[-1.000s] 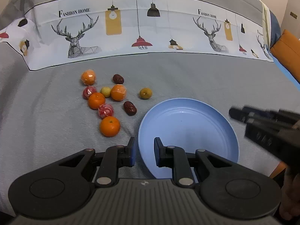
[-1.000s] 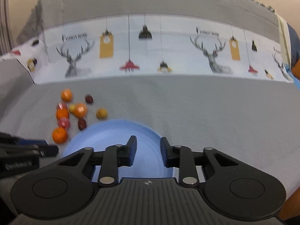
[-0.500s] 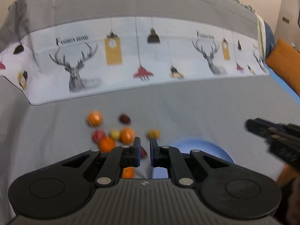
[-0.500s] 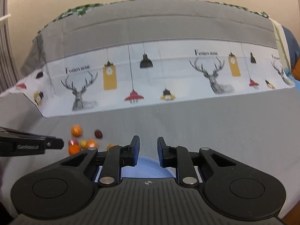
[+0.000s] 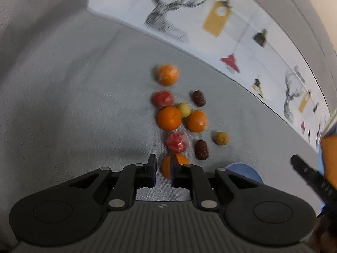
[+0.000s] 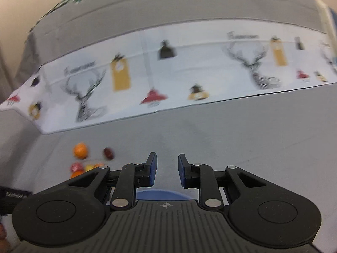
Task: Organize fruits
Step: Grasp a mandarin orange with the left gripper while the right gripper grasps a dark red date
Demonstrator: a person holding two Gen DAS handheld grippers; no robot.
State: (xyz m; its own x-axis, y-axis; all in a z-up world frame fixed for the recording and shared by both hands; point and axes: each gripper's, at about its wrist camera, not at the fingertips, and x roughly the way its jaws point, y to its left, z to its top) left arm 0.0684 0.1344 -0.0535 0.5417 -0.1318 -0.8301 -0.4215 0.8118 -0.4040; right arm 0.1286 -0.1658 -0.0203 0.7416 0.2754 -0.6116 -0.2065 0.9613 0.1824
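Several small fruits lie in a cluster on the grey bed cover: oranges (image 5: 169,118), two dark dates (image 5: 201,149), red wrapped ones (image 5: 176,141) and small yellow ones (image 5: 221,138). My left gripper (image 5: 163,164) hangs just above the nearest orange (image 5: 166,167). Its jaws are opening, the gap is narrow and nothing is pressed between them. The blue plate (image 5: 244,169) peeks out at the lower right. My right gripper (image 6: 167,162) is over the plate's (image 6: 160,194) far rim. Its jaws are opening and nothing is between them. The fruits (image 6: 80,150) lie to its left.
A white printed band (image 6: 168,73) with deer and lamps crosses the bedding behind the fruits. An orange cushion (image 5: 329,147) sits at the far right. The right gripper's finger (image 5: 305,172) reaches in from the right of the left wrist view.
The left gripper has swung left and rolled, so the fruits now lie ahead of it and the plate has slid to the lower right. The right gripper has drawn back, and its body hides most of the plate.
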